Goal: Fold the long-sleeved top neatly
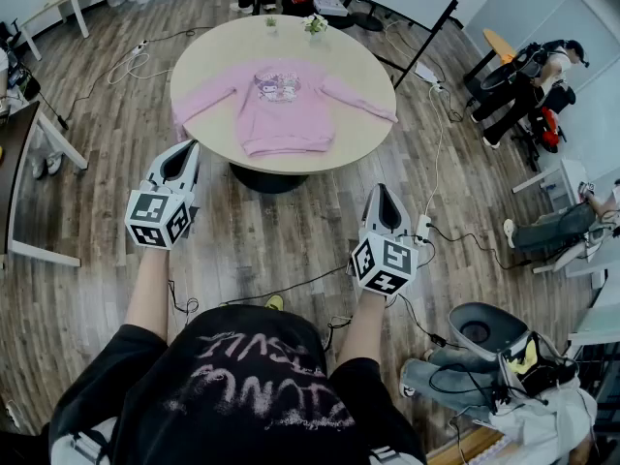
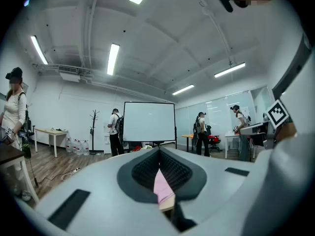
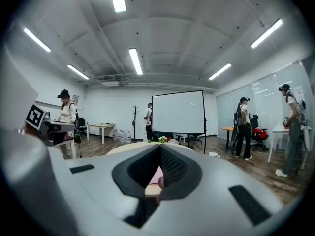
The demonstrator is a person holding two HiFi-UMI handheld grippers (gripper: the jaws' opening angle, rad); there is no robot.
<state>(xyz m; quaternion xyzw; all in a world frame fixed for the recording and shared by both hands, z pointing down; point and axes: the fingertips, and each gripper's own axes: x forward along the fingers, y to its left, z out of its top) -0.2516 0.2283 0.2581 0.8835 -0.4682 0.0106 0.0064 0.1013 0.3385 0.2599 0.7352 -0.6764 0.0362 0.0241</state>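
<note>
I see a big round desk [image 1: 218, 51] in front of me. The pink long-sleeved top [image 1: 286, 105] lies flat on it, front side up. Its sleeves are spread out to both sides, and its bottom edge is close to the desk's near rim. My left gripper [image 1: 184, 151] and right gripper [image 1: 385, 195] are both squeezed shut, hold nothing, and are not at the desk yet. If I reach in without opening them, I think they will only push the top, bunch it up, or slide it off the near edge.
</note>
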